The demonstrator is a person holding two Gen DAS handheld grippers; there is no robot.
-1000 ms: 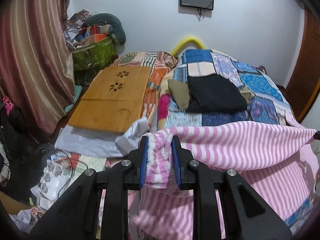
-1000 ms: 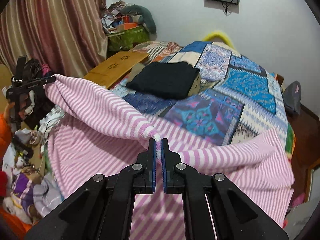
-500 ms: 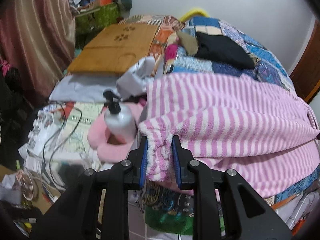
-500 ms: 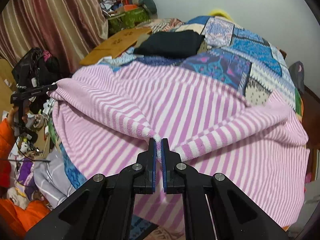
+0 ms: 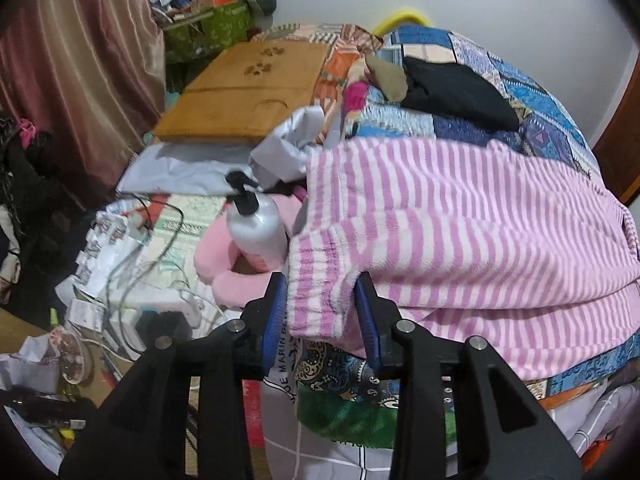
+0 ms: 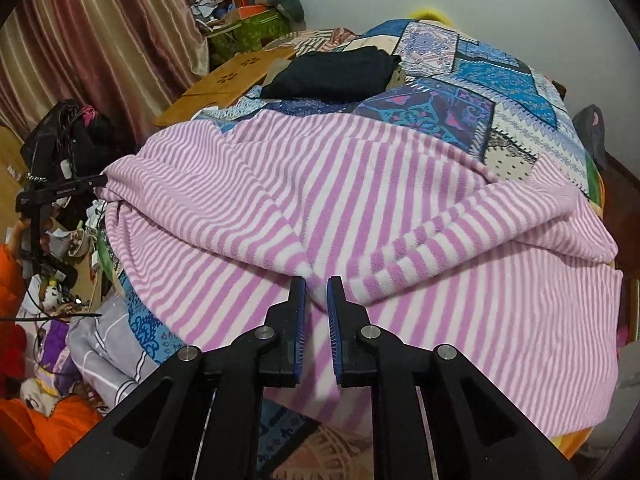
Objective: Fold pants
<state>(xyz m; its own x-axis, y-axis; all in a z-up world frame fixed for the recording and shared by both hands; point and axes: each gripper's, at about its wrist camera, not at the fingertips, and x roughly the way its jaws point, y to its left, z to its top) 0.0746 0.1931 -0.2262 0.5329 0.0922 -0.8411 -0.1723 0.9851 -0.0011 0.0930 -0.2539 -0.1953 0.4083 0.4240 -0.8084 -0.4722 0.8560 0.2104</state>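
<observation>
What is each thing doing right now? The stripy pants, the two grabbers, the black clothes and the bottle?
pink striped pants: spread on the bed, top layer folded over.
left gripper: open, waistband between its jaws.
right gripper: open, fold tip just ahead.
black clothes: folded, lying on the quilt.
pump bottle: upright, beside the bed.

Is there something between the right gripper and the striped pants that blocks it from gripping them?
Nothing visible does. The right gripper hangs with its jaws apart directly at a fold of the pink striped pants, which lie spread on the bed quilt.
</observation>
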